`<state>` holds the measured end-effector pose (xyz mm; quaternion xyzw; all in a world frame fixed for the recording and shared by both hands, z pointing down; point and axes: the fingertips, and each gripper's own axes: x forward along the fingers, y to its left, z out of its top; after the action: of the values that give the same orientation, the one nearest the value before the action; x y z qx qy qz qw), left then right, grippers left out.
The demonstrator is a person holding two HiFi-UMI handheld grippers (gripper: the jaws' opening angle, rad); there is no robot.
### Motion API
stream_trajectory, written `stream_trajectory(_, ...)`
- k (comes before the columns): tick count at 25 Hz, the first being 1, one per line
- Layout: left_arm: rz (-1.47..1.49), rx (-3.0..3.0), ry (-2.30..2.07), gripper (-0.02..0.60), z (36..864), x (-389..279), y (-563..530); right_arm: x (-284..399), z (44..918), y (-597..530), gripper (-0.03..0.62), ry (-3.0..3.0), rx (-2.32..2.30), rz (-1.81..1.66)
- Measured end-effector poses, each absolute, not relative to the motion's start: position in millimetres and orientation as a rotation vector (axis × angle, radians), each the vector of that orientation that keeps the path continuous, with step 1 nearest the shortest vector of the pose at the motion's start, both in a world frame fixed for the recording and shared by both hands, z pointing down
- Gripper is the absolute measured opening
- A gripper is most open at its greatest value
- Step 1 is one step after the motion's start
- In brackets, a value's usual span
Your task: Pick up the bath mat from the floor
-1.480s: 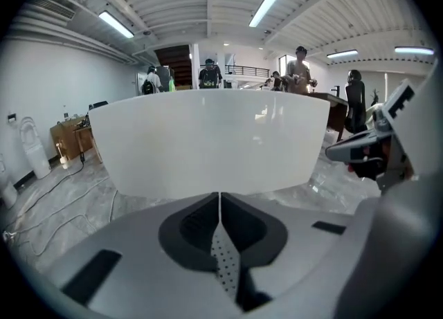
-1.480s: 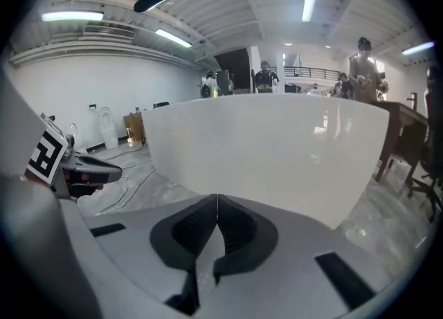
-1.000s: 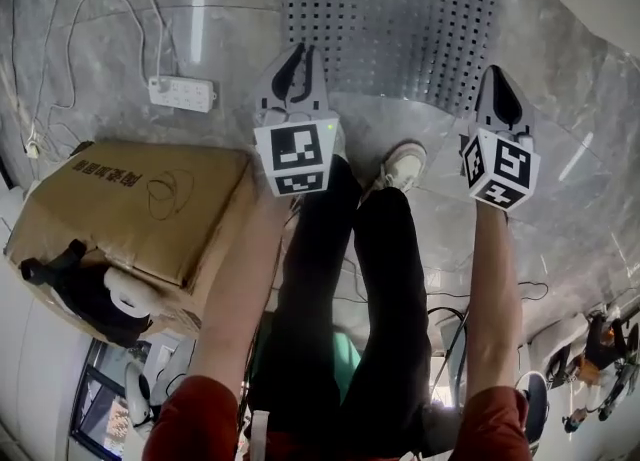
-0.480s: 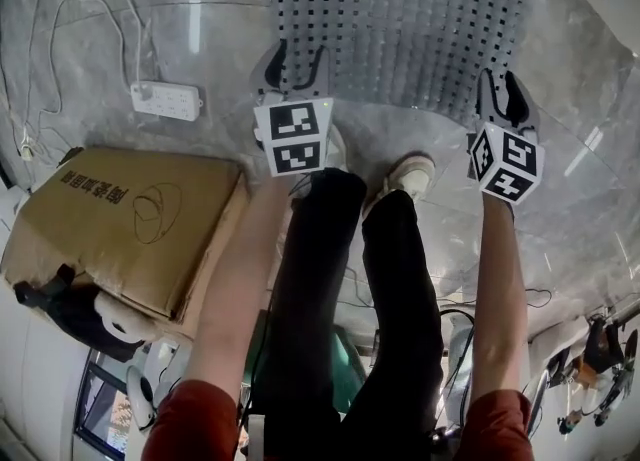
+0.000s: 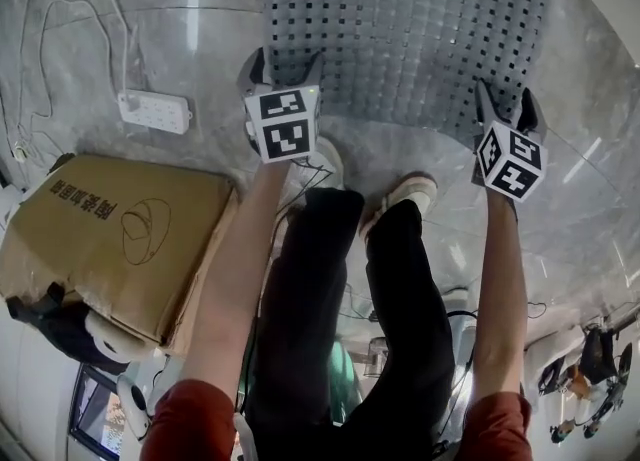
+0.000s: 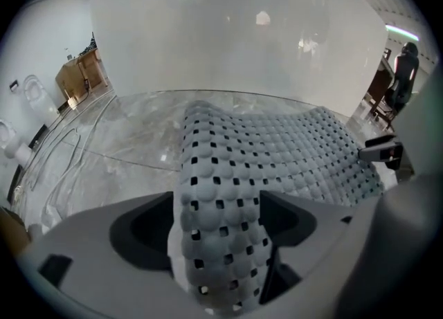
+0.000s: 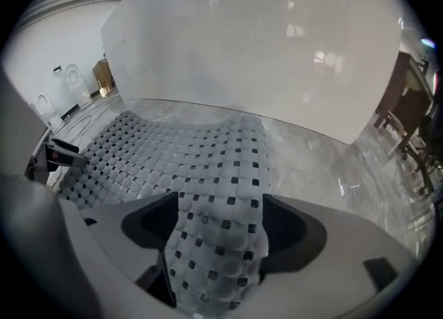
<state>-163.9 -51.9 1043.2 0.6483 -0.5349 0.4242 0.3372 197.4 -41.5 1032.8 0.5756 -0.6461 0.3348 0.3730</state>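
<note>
The left gripper (image 5: 285,67) and right gripper (image 5: 507,104), jaws just opened wide, are being held astride the near edge of the bath mat (image 5: 400,19), not yet clamped, for lifting.

Grey bath mat (image 5: 400,19), square-holed grid

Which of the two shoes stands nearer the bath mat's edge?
The shoe on the side of the power strip: its toe comes close to the bath mat, while the other shoe sits farther back.

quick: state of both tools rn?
Left tool: open, jaws just opened wide, bath mat corner between them, not clamped.
Right tool: open, jaws just opened wide, bath mat's other near corner between them, not clamped.
</note>
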Motion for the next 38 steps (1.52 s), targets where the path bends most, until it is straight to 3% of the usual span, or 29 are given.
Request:
stream_trajectory(16, 1.104, 1.629, -1.377, 0.38, 1078.6, -169.6, -52.7, 221.7, 1070.8, -35.0, 0.38, -1.541, 1.492, 0.924)
stream_trajectory(19, 1.1, 1.603, -1.353, 0.365, 1076.9, -166.4, -49.3, 216.7, 1067.7, -33.7, 0.336, -1.539, 1.482, 0.926)
stream_trajectory(28, 1.049, 1.549, -1.25, 0.205, 1056.7, -143.8, -42.6, 191.8, 1046.2, -31.6, 0.189, -1.564, 1.471, 1.013)
stream_trajectory(35, 1.034, 1.49, -1.182, 0.156, 1028.8, -129.6, -23.9, 169.5, 1013.9, -21.4, 0.087, -1.61, 1.44, 1.059)
stream_trajectory(38, 1.04, 1.488, -1.159, 0.133, 1011.2, -121.1, -18.1, 162.7, 994.2, -17.8, 0.073, -1.62, 1.43, 1.062)
